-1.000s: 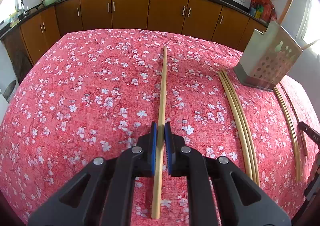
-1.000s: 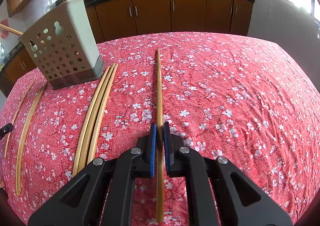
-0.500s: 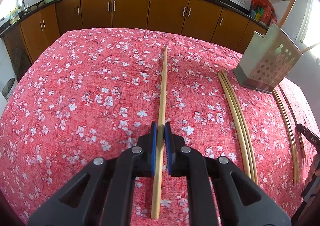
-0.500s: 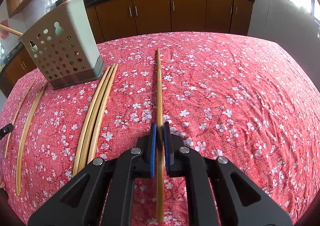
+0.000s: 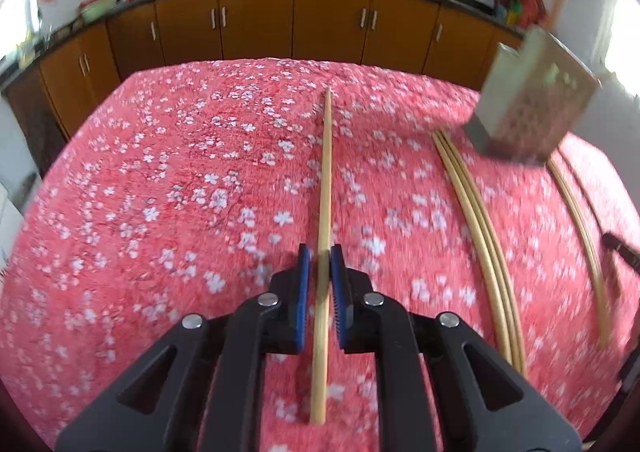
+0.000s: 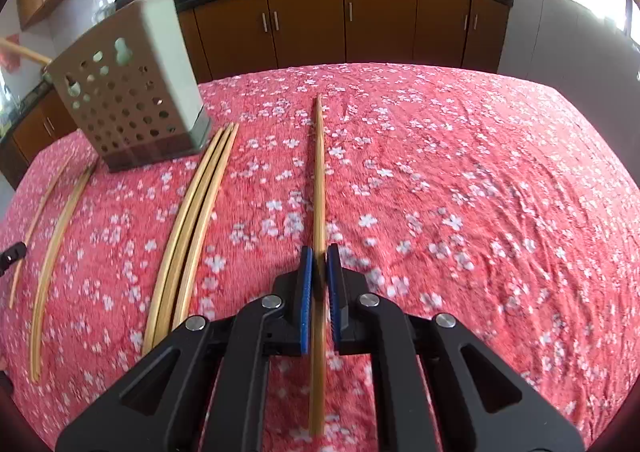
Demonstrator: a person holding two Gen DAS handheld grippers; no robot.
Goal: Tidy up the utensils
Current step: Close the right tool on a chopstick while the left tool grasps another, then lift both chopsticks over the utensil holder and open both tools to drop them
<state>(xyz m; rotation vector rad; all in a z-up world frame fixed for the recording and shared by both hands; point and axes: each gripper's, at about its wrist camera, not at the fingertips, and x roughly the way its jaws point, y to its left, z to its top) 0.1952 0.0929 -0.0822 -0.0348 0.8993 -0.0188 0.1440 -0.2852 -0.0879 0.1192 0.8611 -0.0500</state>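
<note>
My left gripper (image 5: 320,254) is shut on a pale wooden chopstick (image 5: 326,172) that runs forward over the red flowered tablecloth (image 5: 160,192). My right gripper (image 6: 319,256) is shut on a darker wooden chopstick (image 6: 319,172) the same way. A grey perforated utensil holder (image 5: 536,108) stands at the right in the left wrist view and at the left in the right wrist view (image 6: 128,104), with a utensil handle sticking out of its top. Three chopsticks (image 6: 192,220) lie side by side in front of it.
More chopsticks (image 6: 52,252) lie on the cloth beyond the holder, also showing in the left wrist view (image 5: 580,220). Brown kitchen cabinets (image 6: 344,24) with woks on the counter run along the back. The other gripper's black tip (image 5: 620,252) shows at the frame edge.
The left gripper has lifted and shifted with its chopstick, so the left view is blurred and the holder sits closer. The right gripper has also risen slightly with its chopstick.
</note>
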